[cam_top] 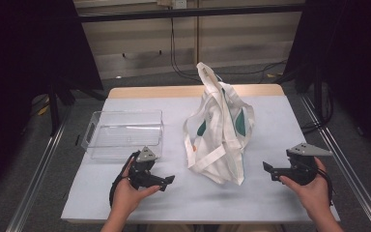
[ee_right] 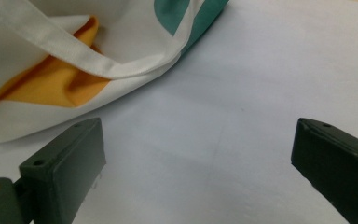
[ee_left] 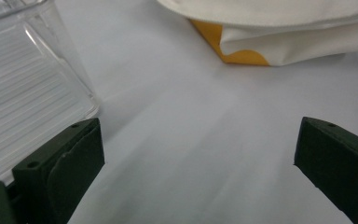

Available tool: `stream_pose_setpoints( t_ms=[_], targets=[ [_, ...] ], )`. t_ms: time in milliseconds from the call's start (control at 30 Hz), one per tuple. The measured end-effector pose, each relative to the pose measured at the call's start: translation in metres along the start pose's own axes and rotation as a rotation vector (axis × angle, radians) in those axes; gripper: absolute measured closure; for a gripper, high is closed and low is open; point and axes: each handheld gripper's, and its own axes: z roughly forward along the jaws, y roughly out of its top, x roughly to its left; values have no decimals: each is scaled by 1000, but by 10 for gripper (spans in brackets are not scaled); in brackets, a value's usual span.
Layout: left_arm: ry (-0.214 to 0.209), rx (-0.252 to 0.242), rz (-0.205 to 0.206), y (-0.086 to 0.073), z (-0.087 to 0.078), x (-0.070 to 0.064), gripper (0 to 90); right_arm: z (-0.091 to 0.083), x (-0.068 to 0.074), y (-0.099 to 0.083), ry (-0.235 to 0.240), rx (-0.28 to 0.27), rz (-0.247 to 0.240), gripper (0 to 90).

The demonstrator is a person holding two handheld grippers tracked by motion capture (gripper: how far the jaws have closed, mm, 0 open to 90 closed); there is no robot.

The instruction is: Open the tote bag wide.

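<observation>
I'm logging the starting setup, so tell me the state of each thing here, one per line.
Tote bag: slumped in a heap mid-table, straps loose, ungripped.
Clear bin: upright, open-topped, looks empty.
Left gripper: fingers open, holding nothing, near the table's front edge.
Right gripper: fingers open, holding nothing, beside the bag.

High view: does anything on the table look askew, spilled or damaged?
Nothing stands out. The tote bag sits crumpled mid-table with its straps loose, the clear bin sits upright and empty to its left. No spill or damage visible.
</observation>
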Motion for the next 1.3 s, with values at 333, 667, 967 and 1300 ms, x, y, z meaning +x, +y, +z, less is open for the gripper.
stream_pose_setpoints(
  t_ms=[333,667,967,1300],
  targets=[
    [-13,-48,-27,15,-11,-3,46,4,1,8,26,-39,13,69],
    [-3,-108,-38,55,-14,-3,100,11,-1,35,52,-79,20,151],
    [15,-117,-5,93,-9,-1,176,18,-2,62,76,-88,3,208],
    [16,-115,-6,108,0,4,224,27,-4,77,89,-95,30,246]
  ],
)
